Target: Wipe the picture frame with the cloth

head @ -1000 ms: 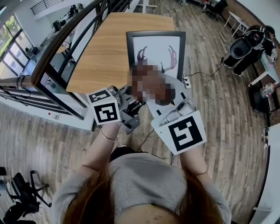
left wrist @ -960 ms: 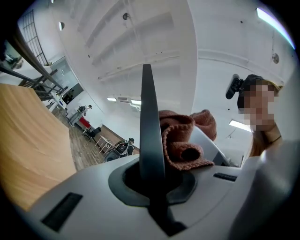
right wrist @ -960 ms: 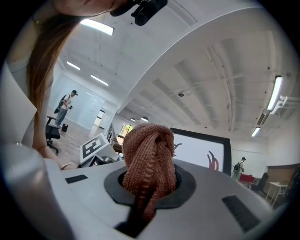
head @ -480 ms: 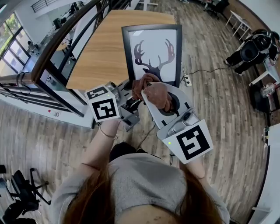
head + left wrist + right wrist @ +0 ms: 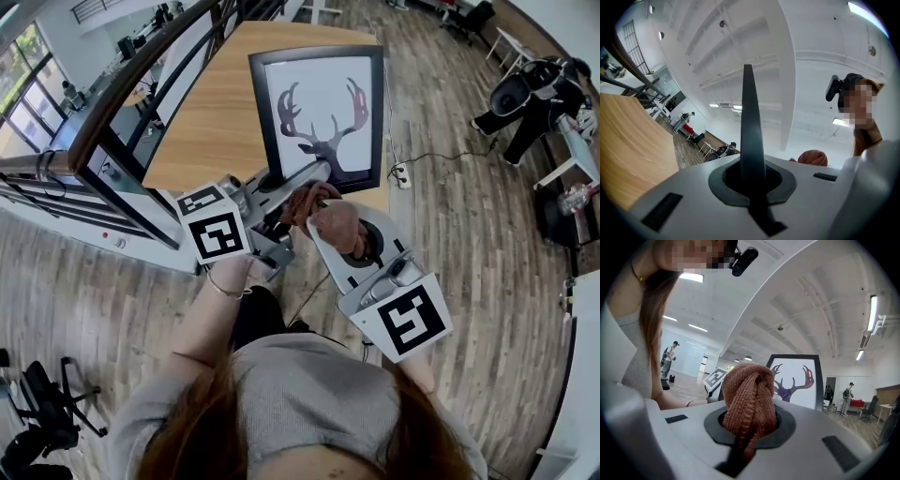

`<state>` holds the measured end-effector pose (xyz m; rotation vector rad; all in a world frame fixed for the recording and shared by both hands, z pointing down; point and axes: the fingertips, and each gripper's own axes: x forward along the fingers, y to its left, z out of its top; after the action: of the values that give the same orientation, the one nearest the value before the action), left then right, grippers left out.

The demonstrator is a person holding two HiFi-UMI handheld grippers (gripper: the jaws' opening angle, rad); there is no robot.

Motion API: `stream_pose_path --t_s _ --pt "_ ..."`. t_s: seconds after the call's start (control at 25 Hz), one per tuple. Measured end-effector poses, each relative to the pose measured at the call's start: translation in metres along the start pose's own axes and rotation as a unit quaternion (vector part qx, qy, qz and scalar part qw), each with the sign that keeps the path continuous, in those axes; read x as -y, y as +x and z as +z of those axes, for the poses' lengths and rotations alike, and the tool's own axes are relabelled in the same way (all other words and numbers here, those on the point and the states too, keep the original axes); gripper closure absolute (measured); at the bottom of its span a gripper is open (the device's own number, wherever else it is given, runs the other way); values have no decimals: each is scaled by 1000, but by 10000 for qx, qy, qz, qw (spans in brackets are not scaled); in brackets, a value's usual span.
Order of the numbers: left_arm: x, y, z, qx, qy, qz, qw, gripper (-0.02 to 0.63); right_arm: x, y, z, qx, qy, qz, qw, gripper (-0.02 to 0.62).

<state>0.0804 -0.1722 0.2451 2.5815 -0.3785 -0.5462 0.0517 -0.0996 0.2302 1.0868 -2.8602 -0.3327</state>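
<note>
Spreading across the whole head view is a wood-plank floor (image 5: pixel 469 216), and on it, toward 11 o'clock from the picture's middle, stands a long pale wooden table (image 5: pixel 216 103) with a dark railing (image 5: pixel 141 84) running along its 9 o'clock side. At 6 o'clock the person's grey top (image 5: pixel 309 394) fills the lower edge, both forearms reaching up toward 12 o'clock.

The picture frame (image 5: pixel 323 112) is the next biggest thing: black-edged, with a dark antlered deer head printed on white. It is held off the table at 12 o'clock, over the table's near end, its face turned toward the camera and its top leaning away. In the right gripper view the same frame (image 5: pixel 797 380) stands upright at 2 o'clock behind the cloth.

The left gripper (image 5: pixel 286 183), with its marker cube (image 5: pixel 216 234) at 8 o'clock of the frame, meets the frame's lower edge near the 7 o'clock corner. Its own view shows the jaws drawn together on that frame, which rises edge-on from the slot as a thin dark blade (image 5: pixel 751 122).

The right gripper (image 5: pixel 328 220), marker cube (image 5: pixel 405 319) at 5 o'clock behind it, points up toward the frame's bottom edge. Its jaws are clamped on a rust-brown knitted cloth (image 5: pixel 750 394), bunched into a rounded wad that bulges out of the slot.

In the head view the cloth (image 5: pixel 323 211) sits just below the frame's lower edge, at 6 o'clock of the deer print; whether it touches the frame cannot be told.
</note>
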Motion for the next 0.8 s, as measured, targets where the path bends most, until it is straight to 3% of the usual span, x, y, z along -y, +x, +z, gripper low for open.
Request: stream_pose_path --t_s 0.24,0.4,0.48,0.6,0.8 --pt "2 -1 1 48 21 54 10000 588 -3 -4 -16 -221 -42 61 9997 549" --pt "3 0 2 136 -92 -29 9999 588 -2 -2 -47 -878 -398 138 9952 549" --pt "1 0 2 40 76 25 10000 588 -4 3 -58 -1043 -512 126 9931 549" --pt "-2 -2 0 -155 342 145 9992 588 -7 7 -55 -814 -205 265 9961 549" --pt "-3 -2 0 -87 176 145 9997 588 6 -10 -10 -377 209 351 9985 549"
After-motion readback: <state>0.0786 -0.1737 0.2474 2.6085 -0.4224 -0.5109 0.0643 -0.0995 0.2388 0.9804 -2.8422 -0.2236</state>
